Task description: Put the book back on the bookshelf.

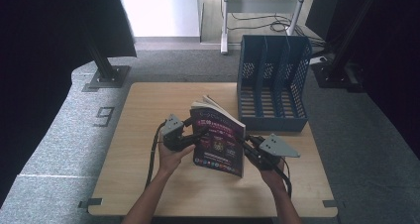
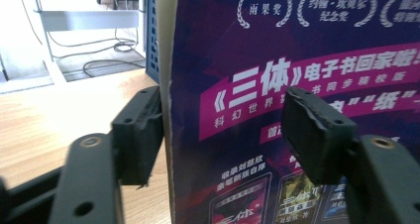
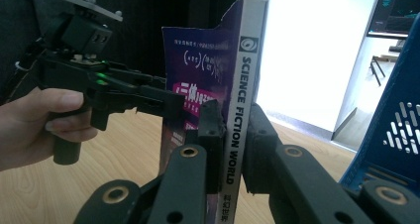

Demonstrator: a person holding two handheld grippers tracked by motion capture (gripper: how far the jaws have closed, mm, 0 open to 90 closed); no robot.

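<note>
Magazine: a thin purple-covered magazine [image 1: 218, 142] with pink banners and white Chinese lettering stood upright near the middle of the pale wooden table [image 1: 148, 115], its white spine reading "SCIENCE FICTION WORLD" in the right gripper view.
Magazine top: the pages fanned slightly open at the upper edge, leaning toward 11 o'clock in the high view.
Left gripper: the black two-jaw left gripper [image 1: 198, 134] sat at 9 o'clock of the magazine, held in the person's left hand [image 1: 171, 157].
Left jaws: they stood fairly wide, one pad behind the cover's edge and the other in front of the printed face; in the left gripper view the near pad sat just beside the cover, and I could not tell whether either one pressed on it.
Right gripper: the black two-jaw right gripper [image 1: 246, 140] with its grey three-cornered plate sat at 3 o'clock of the magazine.
Right jaws: narrow, pinching the spine between both pads, low on the spine.
Rack: a dark blue perforated plastic file rack [image 1: 273, 80] with three slots stood at 1 o'clock of the magazine, at the table's far right corner, apart from it.
Floor: grey carpet [image 1: 59, 130] lay around the table.
</note>
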